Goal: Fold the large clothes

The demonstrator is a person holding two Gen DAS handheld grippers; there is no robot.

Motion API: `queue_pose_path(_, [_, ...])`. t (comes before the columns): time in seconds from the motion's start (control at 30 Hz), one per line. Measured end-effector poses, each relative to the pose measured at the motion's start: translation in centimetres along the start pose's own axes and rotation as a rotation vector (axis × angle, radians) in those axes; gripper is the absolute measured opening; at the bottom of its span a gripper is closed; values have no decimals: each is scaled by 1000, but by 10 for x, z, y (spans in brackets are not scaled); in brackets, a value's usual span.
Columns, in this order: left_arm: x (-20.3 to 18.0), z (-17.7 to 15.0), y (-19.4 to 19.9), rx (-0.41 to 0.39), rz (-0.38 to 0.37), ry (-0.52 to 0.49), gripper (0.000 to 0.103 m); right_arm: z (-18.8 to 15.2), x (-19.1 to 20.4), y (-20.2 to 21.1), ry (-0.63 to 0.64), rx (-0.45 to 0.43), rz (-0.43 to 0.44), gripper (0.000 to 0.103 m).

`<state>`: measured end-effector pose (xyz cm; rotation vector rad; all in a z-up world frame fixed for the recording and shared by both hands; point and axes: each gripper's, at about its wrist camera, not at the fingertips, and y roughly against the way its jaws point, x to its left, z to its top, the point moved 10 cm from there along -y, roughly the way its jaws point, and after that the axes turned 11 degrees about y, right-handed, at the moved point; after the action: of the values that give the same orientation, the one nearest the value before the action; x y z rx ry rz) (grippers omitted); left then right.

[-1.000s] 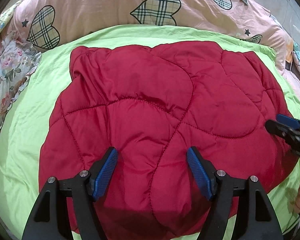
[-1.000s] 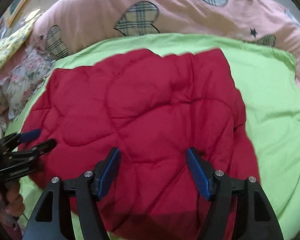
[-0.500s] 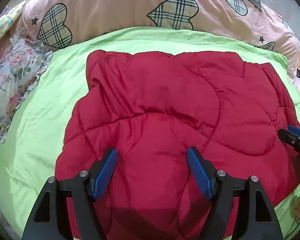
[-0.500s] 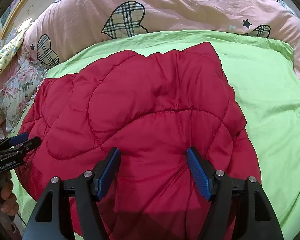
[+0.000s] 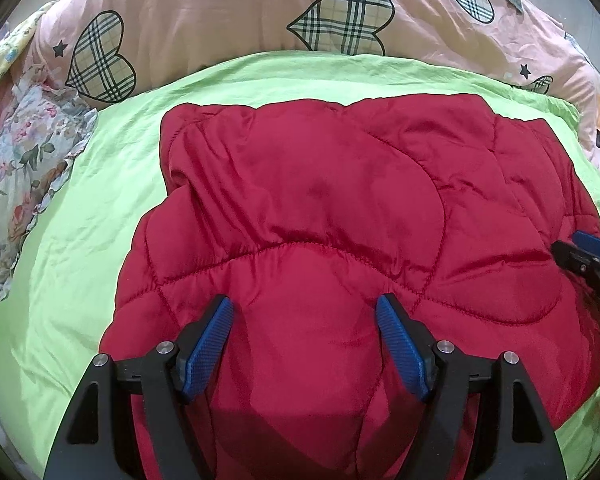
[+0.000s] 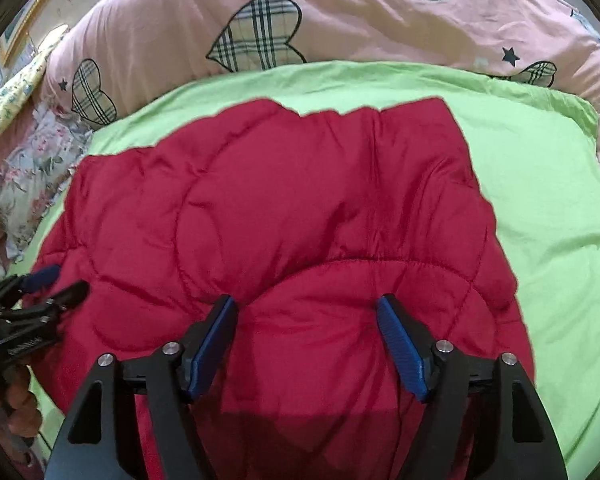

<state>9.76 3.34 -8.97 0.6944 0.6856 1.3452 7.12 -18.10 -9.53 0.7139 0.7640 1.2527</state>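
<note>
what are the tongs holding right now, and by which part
Nothing. Both the left tongs and the right tongs stand open over the red quilted jacket, pads clear of the fabric; the right jaws are opening.

The near edge of the red quilted coat (image 5: 300, 208) runs out of frame beneath my left tool (image 5: 304, 316), so I cannot see where it ends. In that view my right tool (image 5: 580, 254) is cut off at the right edge. Whether either tool's pads touch the fabric, I cannot tell.

One red quilted jacket (image 5: 340, 208), two claws (image 5: 304, 320) (image 6: 306, 320)
</note>
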Motion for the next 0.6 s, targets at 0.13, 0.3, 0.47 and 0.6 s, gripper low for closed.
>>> queue_pose_path(0.13, [-1, 0, -4, 2, 6, -4, 76, -1, 0, -1, 2, -4, 1, 75])
queue_pose_path(0.3, [-1, 1, -7, 8, 8, 1, 76, 1, -1, 4, -11, -5, 11, 75])
queue_pose_path(0.47, [-2, 2, -7, 9, 18, 0, 76, 0, 5, 30, -18, -29, 30, 75])
queue_pose_path(0.6, [-2, 1, -7, 12, 24, 3, 76, -8, 15, 49, 2, -36, 39, 75])
